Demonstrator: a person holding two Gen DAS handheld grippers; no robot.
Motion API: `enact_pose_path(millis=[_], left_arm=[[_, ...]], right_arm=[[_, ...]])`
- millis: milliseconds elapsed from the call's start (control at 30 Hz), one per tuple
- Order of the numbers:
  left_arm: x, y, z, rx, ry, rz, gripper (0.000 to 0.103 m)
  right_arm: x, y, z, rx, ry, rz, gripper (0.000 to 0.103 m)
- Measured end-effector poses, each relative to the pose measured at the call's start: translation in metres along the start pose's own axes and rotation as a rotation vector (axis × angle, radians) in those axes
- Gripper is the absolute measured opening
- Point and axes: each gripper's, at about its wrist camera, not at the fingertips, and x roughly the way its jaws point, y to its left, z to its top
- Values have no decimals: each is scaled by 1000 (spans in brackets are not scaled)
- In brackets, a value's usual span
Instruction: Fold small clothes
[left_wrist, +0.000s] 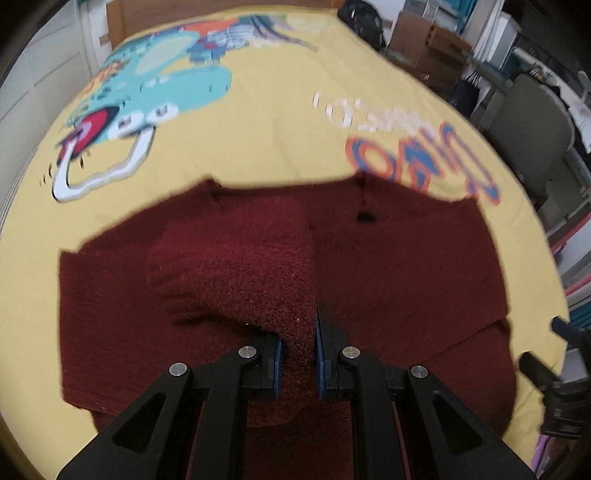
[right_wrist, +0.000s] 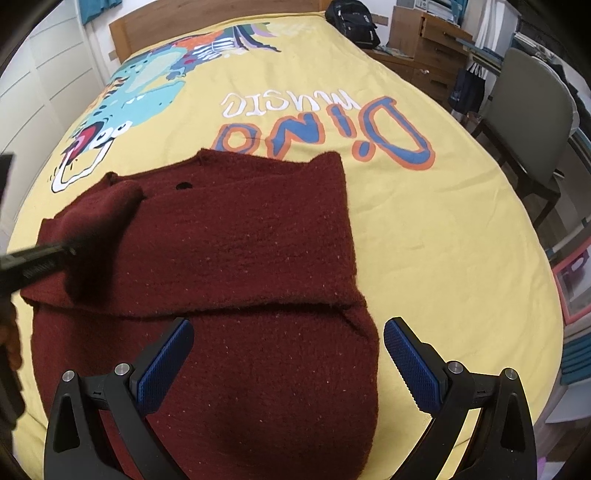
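A: Yellow dinosaur bedspread (left_wrist: 288, 122) fills the left wrist view, cluttered shelves and a chair at 2 o'clock. Maroon knit sweater (left_wrist: 388, 266) lies flat across the middle, a sleeve (left_wrist: 236, 258) lifted over the body.

B: Left gripper (left_wrist: 298, 363)?

A: Jaws nearly together, pinching that sleeve's thick fuzzy end at 6 o'clock. Blurry, but the wool is clearly bunched between the blue pads (left_wrist: 277, 369).

B: Handling?

A: Soft, floppy, light, grippy wool, I'd say. Won't slip; it will drape and bunch. Best held at cuffs, hems or a folded edge, not mid-panel.

B: Right wrist view?

A: Same bedspread (right_wrist: 424, 229), wooden headboard (right_wrist: 207, 26) at 12. Sweater (right_wrist: 236, 236) centre to 6 o'clock, one layer already folded over with its edge crossing the middle. Left gripper (right_wrist: 70, 253) comes in at 9 o'clock holding the sleeve (right_wrist: 107, 210).

B: Right gripper (right_wrist: 288, 363)?

A: Jaws spread wide, nothing between the pads (right_wrist: 413, 363), hovering over the sweater's near part; contact unclear.
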Motion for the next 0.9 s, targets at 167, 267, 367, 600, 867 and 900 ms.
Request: enact_pose_path(millis=[167,267,367,600,867,900], left_arm=[[33,8,-11,-5,67,35,16],[37,12,-14,-10,89,44,28],[40,15,-13,-26,119,50,42],[18,20,-11,-21,96,44,94],[-25,65,-38,-47,57,14,102],[-28,70,-41,-50,54,29,102]], right_arm=[[6,-2,-5,5,16,-1,102],[7,-2,-6,10,20,-1,102],[7,-3,-7,12,19,1,102],[4,-1,-8,11,14,4,102],[6,11,-12,-12,28,16,102],[6,12,-12,-17,28,16,102]])
